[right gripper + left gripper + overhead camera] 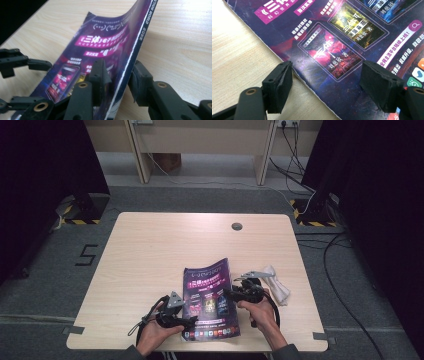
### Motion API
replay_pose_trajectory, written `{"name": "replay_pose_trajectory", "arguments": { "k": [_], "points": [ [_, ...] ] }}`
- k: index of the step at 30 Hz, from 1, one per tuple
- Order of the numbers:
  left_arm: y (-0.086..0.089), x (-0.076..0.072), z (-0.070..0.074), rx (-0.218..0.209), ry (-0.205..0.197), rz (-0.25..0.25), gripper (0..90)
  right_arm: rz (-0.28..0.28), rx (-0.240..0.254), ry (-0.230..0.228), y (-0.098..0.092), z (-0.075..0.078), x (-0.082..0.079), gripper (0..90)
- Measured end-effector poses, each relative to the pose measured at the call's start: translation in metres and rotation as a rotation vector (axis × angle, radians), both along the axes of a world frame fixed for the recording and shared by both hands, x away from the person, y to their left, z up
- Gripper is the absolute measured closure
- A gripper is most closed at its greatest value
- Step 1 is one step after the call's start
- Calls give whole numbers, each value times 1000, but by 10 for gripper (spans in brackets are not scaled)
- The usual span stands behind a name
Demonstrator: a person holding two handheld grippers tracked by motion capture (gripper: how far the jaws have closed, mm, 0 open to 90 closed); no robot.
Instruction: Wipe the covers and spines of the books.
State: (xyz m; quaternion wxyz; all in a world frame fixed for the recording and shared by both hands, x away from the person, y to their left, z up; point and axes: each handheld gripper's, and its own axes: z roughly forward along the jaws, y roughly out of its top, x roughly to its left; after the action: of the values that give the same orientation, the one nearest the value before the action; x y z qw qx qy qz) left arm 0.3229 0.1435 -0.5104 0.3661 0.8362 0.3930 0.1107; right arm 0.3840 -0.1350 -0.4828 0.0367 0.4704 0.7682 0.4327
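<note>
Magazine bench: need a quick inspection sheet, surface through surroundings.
Surface: light wood table, round grommet hole near the far edge.
Job's things: purple magazine near the front edge; its right edge is lifted and curling in the right gripper view.
Clutter: white cloth right of the magazine.
Grippers: left gripper open, jaws straddling the magazine's left edge, pressed down on it; right gripper has the magazine's lifted edge between its jaws, contact with the pads unclear.
Cables: gripper cable loop by the left hand; black floor cables on the right.
Surroundings: grey carpet, dark curtains on both sides, a 5 marked on the floor at left.
</note>
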Motion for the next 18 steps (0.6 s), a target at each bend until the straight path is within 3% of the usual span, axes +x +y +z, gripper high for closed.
{"name": "replay_pose_trajectory", "arguments": {
  "k": [3,11,13,18],
  "points": [
    [0,0,0,0,1,1,254,46,-24,0,4,-4,0,683],
    [3,-1,3,3,-12,-11,265,91,-101,-46,10,2,1,727],
    [8,-1,7,-35,-27,3,279,100,-103,-53,12,6,3,739],
    [27,0,13,-60,-40,49,272,134,-176,-83,22,22,9,766]
  ]
}}
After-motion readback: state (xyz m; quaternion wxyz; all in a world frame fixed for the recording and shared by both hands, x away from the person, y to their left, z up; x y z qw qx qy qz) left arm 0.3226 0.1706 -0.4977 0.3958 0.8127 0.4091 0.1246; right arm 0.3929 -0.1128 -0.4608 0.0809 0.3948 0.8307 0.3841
